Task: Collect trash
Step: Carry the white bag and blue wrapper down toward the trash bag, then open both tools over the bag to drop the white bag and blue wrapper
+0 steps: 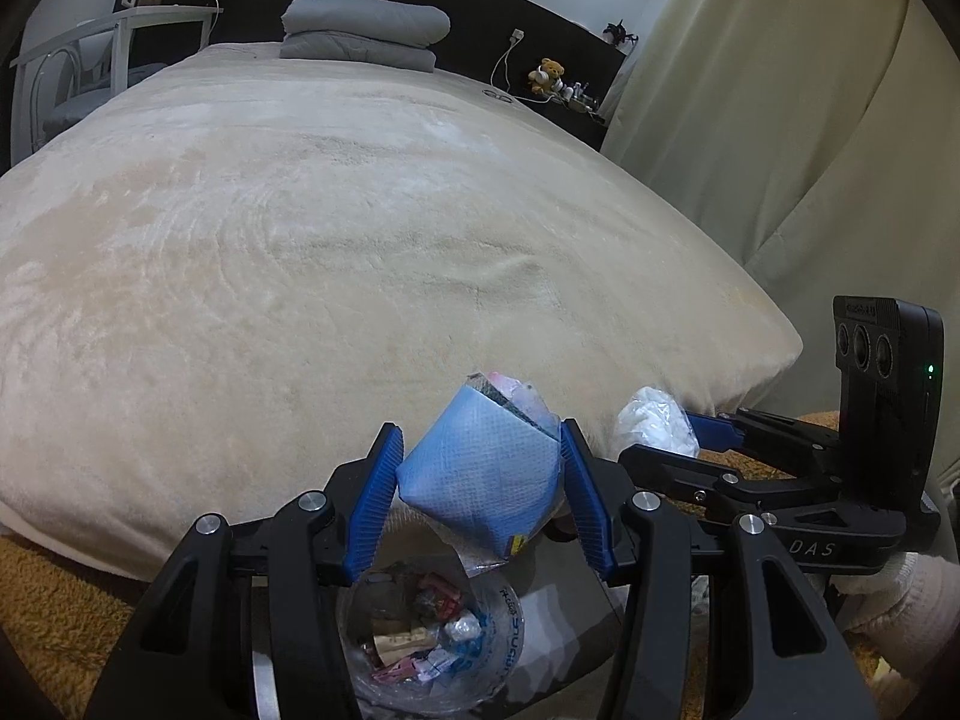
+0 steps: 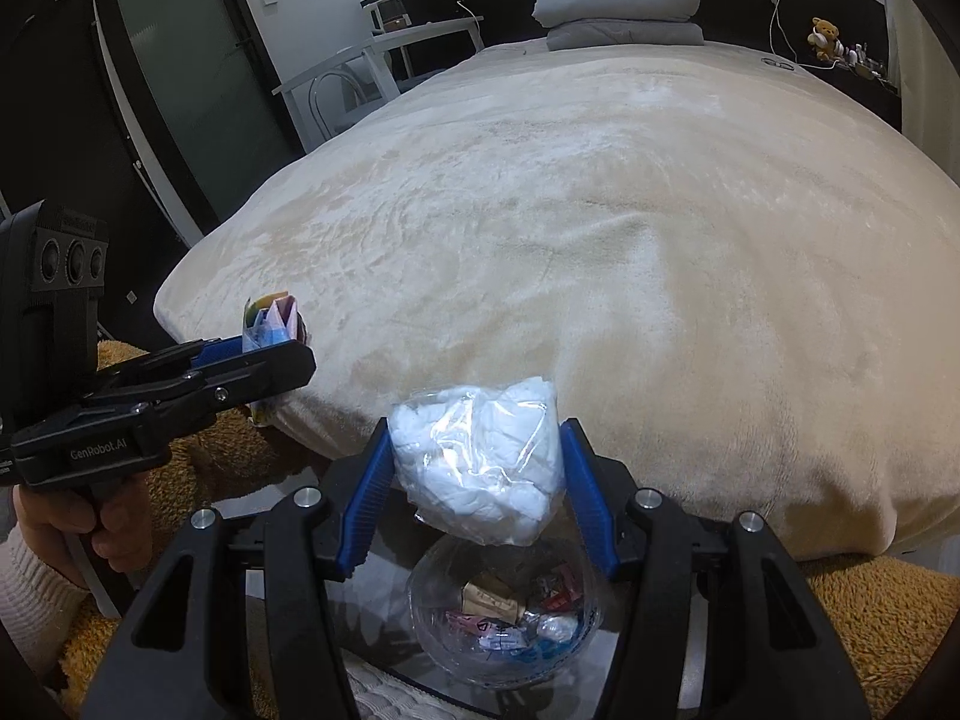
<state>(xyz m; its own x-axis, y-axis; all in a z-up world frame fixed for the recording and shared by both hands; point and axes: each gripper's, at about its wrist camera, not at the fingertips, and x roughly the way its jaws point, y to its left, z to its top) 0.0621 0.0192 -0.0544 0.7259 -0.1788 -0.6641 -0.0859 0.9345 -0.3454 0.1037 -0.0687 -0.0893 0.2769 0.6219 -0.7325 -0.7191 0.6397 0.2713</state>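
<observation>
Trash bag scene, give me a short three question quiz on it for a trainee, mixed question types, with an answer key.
1. True or false: the left gripper is empty.
2. Multiple choice: the right gripper holds A) a teddy bear, B) a clear wrapper stuffed with white tissue, C) a charger.
3. Fill in: below both grippers sits an open clear ____ already holding scraps.

Key
1. False: it grips a blue packet.
2. B.
3. Bag, near the foot of the bed.
</observation>
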